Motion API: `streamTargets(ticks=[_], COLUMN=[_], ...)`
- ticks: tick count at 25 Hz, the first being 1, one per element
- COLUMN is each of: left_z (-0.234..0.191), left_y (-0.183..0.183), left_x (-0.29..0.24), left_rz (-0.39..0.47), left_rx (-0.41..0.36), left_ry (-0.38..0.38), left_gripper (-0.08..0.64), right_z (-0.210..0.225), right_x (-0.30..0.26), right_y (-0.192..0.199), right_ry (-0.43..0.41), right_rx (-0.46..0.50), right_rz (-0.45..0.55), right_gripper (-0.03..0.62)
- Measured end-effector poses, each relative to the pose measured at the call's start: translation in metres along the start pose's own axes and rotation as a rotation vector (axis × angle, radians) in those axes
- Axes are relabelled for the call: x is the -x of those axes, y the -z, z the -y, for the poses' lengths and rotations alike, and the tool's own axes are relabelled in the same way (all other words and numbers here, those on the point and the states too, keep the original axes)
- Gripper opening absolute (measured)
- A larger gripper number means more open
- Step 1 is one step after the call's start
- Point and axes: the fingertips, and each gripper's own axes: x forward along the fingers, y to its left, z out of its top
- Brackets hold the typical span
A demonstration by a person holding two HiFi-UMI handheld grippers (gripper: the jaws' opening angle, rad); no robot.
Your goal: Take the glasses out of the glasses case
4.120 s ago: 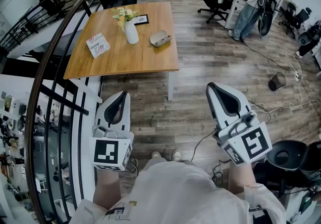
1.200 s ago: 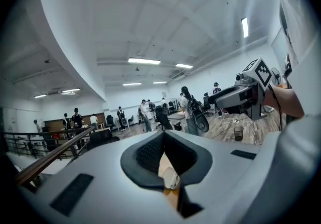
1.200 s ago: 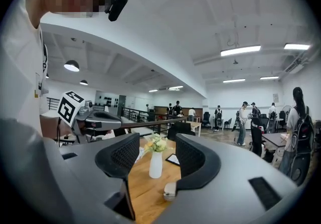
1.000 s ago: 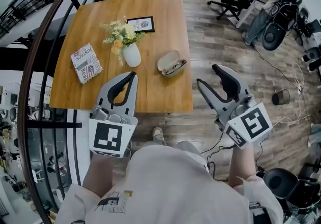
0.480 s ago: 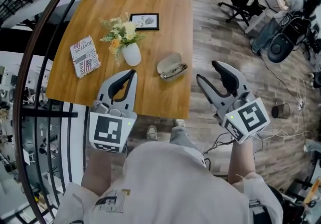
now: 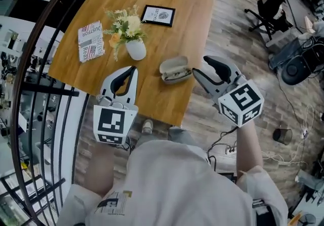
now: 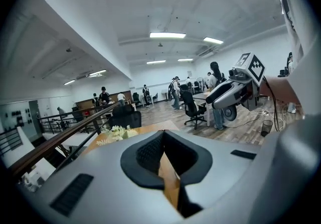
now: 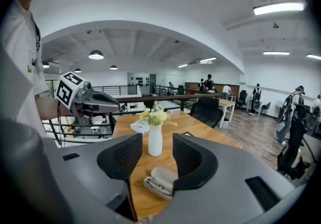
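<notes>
A grey glasses case [image 6: 175, 69] lies open near the right front edge of the wooden table [image 6: 152, 96], with dark-rimmed glasses [image 6: 178, 74] in its lower half. My right gripper [image 6: 200, 66] hovers just right of the case and points at it. Its jaws are closing with nothing between them. In the right gripper view the case [image 8: 160, 180] lies low ahead of the right gripper [image 8: 157, 152]. My left gripper [image 6: 133, 69] is shut and empty over the table, left of the case, its tips meeting in the left gripper view [image 7: 162, 137].
A white vase of flowers [image 6: 135, 49] stands just behind the left gripper. Farther back lie a framed picture [image 6: 158, 15] and a printed packet [image 6: 91, 41]. A dark curved railing [image 6: 30, 83] runs along the left. An office chair [image 6: 271, 4] stands on the floor at the right.
Both grippers have moved forward and down toward the table. The right gripper has come from over the floor up to the case's right side. The left one is still shut.
</notes>
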Motion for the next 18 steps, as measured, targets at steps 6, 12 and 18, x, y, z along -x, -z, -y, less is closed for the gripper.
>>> streamTargets(ticks=[6, 12, 18], left_z=[0.006, 0.007, 0.010], left_y=[0.045, 0.086, 0.127], left_x=[-0.032, -0.066, -0.091], left_rz=[-0.111, -0.208, -0.274], left_rx=[0.042, 0.082, 0.137], left_ry=[-0.052, -0.052, -0.039], left_gripper=[0.017, 0.017, 0.017], right_z=[0.018, 0.028, 0.038], right_x=[-0.053, -0.115, -0.166], right_y=[0.050, 0.103, 0.157], right_ry=[-0.155, -0.301, -0.377], right_rx=[0.045, 0.080, 0.132], right_rz=[-0.144, -0.301, -0.432], right_gripper=[0.213, 0.213, 0.213])
